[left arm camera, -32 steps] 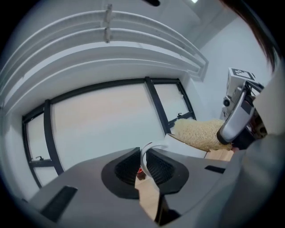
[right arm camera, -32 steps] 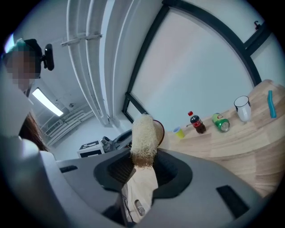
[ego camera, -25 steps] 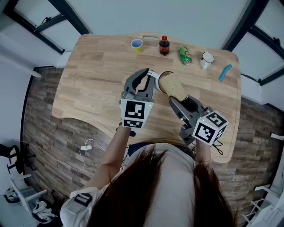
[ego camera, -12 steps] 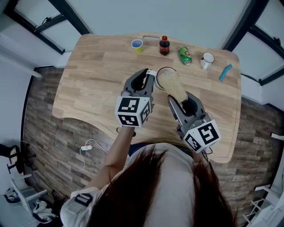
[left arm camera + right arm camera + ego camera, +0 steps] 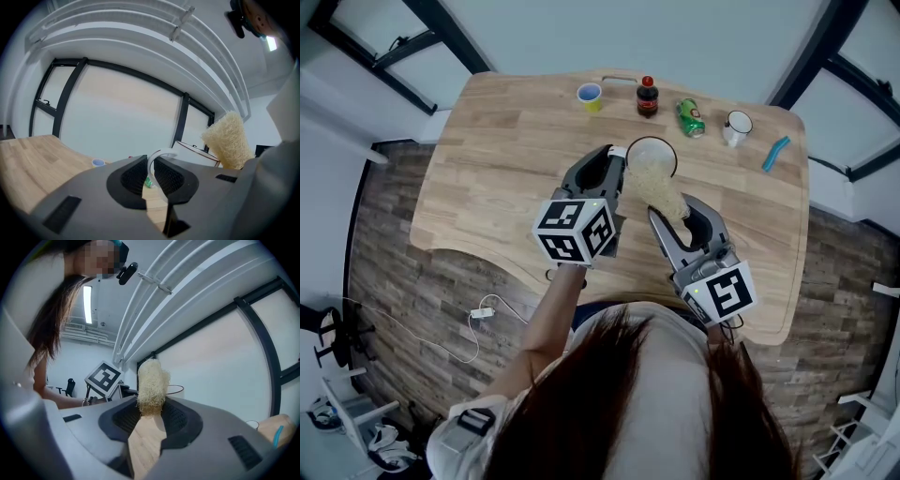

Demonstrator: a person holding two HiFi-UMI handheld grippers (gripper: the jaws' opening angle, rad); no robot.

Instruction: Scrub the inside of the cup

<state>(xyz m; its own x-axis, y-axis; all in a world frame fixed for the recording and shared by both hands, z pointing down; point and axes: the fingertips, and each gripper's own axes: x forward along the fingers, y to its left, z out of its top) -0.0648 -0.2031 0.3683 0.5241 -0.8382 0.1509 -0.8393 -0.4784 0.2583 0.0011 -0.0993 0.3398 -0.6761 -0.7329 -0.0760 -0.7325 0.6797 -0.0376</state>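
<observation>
Wooden desk [image 5: 487, 169]; cup [image 5: 660, 146] over its middle, left gripper [image 5: 613, 161] fingers clenched on thin handle: rigid, probably light, chip-prone. Right gripper [image 5: 677, 214] fingers pinch soft, springy loofah [image 5: 659, 190] at cup mouth.

Loofah [image 5: 658, 186] covers the mouth of the cup [image 5: 661, 148] in the head view, inside mostly hidden, the left tool [image 5: 149, 176] blocks the cup's body in the left gripper view, and the can [image 5: 690, 117] label's too small to read.

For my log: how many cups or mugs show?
3: white cup in the left gripper, small yellow cup at the far edge, white mug far right; none apparently hidden.
</observation>
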